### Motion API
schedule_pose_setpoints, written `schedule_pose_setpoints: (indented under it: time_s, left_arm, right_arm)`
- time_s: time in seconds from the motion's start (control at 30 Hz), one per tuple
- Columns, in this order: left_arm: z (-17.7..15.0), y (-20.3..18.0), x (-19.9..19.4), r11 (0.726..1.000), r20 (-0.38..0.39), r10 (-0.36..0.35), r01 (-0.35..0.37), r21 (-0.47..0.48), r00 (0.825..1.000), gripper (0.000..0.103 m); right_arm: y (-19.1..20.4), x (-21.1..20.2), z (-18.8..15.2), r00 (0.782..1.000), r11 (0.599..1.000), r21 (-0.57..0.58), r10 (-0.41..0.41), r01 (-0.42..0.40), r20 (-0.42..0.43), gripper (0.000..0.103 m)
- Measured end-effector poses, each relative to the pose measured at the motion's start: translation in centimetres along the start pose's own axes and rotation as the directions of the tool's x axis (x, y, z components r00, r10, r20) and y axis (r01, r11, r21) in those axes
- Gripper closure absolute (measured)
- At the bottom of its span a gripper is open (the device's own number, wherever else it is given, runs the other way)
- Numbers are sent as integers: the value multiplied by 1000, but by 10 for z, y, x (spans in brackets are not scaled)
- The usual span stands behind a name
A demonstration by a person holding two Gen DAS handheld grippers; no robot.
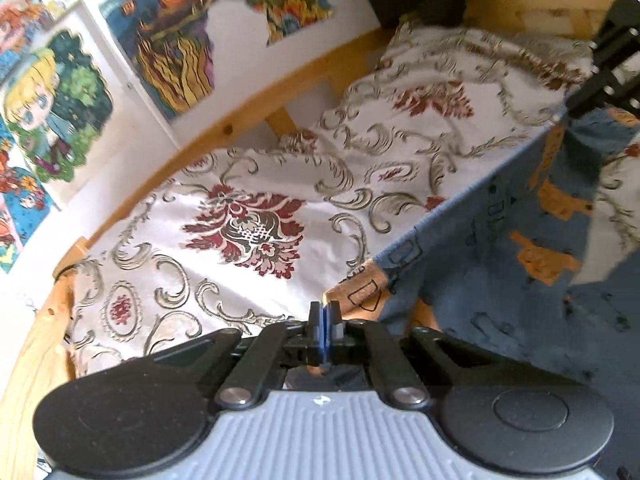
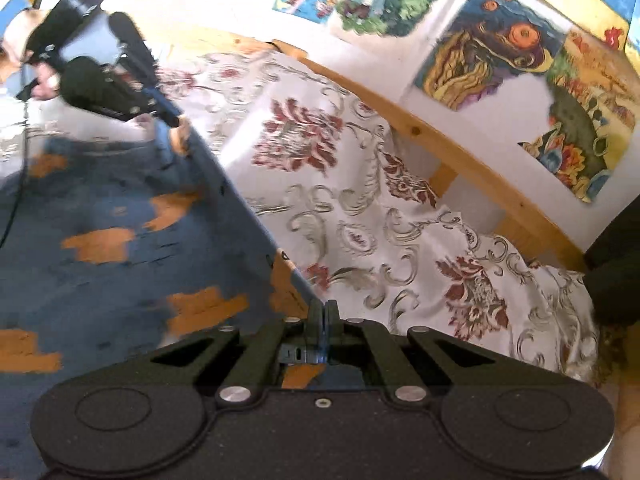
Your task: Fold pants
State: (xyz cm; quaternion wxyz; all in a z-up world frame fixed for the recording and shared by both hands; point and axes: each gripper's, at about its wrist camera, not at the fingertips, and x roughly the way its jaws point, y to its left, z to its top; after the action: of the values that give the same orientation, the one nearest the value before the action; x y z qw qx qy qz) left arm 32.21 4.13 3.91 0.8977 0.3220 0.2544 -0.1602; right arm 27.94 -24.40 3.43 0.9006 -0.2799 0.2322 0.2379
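Firmly between both claws, pants (image 1: 480,264)

Open, flat bedspread (image 1: 248,184) beyond the pants (image 1: 500,248), free for passage toward the far side. Blocked there by the wooden rail (image 1: 256,108) and the poster-covered wall (image 1: 240,32) right behind it. Hemmed in at one end by a dark mass (image 2: 616,264) on the bedspread.
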Motion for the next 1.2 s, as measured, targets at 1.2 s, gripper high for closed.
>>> schedule_pose_setpoints:
  time_s: [1.2]
  left_arm:
    - [-125,-89,-112,985,36,173,-172,-7,984,102]
  right_arm:
    - [236,-117,-58,990,978,-163,117,-129,-81,103]
